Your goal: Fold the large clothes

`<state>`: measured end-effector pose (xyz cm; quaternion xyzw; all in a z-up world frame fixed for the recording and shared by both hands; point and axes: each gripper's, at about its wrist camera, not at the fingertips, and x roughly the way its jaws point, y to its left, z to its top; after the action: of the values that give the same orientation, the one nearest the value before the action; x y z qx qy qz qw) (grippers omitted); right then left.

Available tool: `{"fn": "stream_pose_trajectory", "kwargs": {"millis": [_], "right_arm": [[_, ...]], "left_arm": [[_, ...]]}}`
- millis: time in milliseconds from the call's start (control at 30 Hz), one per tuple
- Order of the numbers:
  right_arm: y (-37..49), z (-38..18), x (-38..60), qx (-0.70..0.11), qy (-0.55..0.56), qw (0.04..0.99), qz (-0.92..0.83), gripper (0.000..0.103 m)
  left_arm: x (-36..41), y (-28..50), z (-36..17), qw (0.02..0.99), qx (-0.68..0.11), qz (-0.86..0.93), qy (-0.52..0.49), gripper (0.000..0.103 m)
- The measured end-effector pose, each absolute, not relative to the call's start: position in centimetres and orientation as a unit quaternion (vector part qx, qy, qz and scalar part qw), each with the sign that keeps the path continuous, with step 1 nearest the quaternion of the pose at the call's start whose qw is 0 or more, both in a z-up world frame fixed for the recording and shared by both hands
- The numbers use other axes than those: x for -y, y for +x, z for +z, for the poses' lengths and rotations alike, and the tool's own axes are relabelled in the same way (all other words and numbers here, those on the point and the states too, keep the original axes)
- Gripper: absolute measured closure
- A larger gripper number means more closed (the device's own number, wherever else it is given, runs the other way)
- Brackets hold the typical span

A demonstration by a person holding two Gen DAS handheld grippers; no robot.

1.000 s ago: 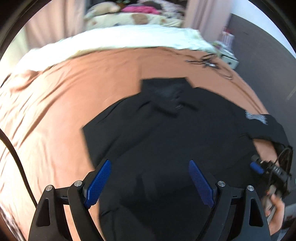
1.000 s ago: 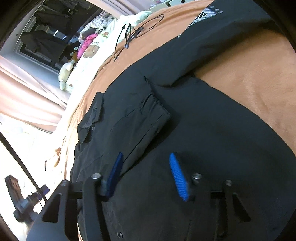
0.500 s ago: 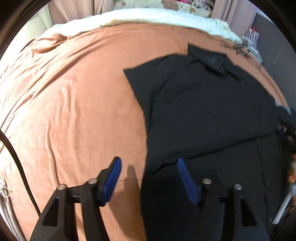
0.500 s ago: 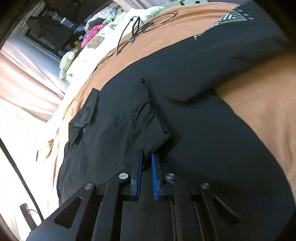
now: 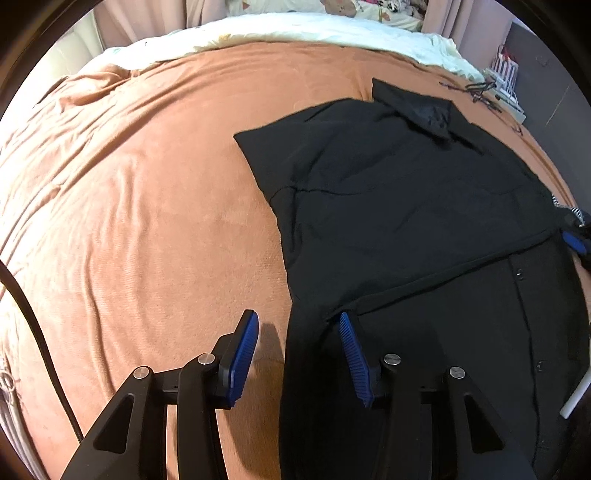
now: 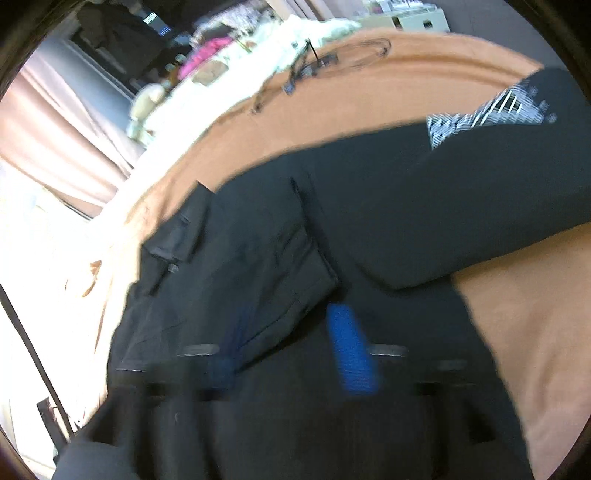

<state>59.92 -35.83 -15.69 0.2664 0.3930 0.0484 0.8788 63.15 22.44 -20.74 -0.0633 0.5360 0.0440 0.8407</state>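
Rust-brown blanket covers the bed, and on it we see the black shirt spread flat, its collar pointing toward the white bedding at the head. One sleeve is folded across the shirt's front. Beyond the collar, a tangle of thin black cable lies on the blanket, well apart from the shirt. Past the white bedding we make out soft toys and a pink bundle, blurred. A black cord runs along the blanket's edge, far from the shirt.

Our left gripper sits low over the shirt's side edge: one blue pad over bare blanket just beside the shirt, the other over the cloth. Its jaws are closing, with the shirt's edge between them, and the pads do not yet press it.

Our right gripper is badly blurred above the shirt's folded cuff; its jaws are opening, the cuff corner lying between them, not pinched.

A striped black-and-white patch shows on the far sleeve; we can read no writing on it.
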Motion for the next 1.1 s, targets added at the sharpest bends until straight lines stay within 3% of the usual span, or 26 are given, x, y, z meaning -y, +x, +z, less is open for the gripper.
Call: {"fn": "stream_pose_trajectory", "kwargs": {"millis": [67,200,300,400,533,800,1033,1100], "right_arm": [[58.6,-14.6,37.3,-0.386,0.258,0.884,0.045,0.021],[56.0,-13.1,40.7,-0.376,0.245,0.893,0.025,0.021],[53.9,-12.2,44.1,-0.362,0.249,0.898,0.007,0.021],[52.0,-11.5,47.0,-0.351,0.253,0.901,-0.023,0.021],[49.7,-11.1,51.4,-0.346,0.275,0.895,-0.059,0.038],[46.9,-10.7,55.3,-0.327,0.309,0.883,-0.136,0.042],[47.2,-12.1,56.2,-0.33,0.335,0.863,-0.183,0.06],[47.7,-12.6,56.2,-0.329,0.339,0.859,-0.195,0.06]], "left_arm": [[-22.2,62.7,-20.0,0.843,-0.532,0.041,-0.071,0.051],[-20.9,61.9,-18.5,0.851,-0.519,0.036,-0.069,0.033],[-19.7,61.8,-17.4,0.858,-0.508,0.028,-0.074,0.026],[-18.1,62.0,-16.6,0.861,-0.502,0.016,-0.072,0.025],[-15.7,63.1,-15.7,0.866,-0.496,-0.002,-0.067,0.025],[-11.7,65.6,-15.9,0.87,-0.489,-0.041,-0.056,0.025],[-10.6,66.7,-17.6,0.867,-0.492,-0.057,-0.054,0.025],[-10.7,66.6,-17.9,0.867,-0.493,-0.056,-0.051,0.025]]}}
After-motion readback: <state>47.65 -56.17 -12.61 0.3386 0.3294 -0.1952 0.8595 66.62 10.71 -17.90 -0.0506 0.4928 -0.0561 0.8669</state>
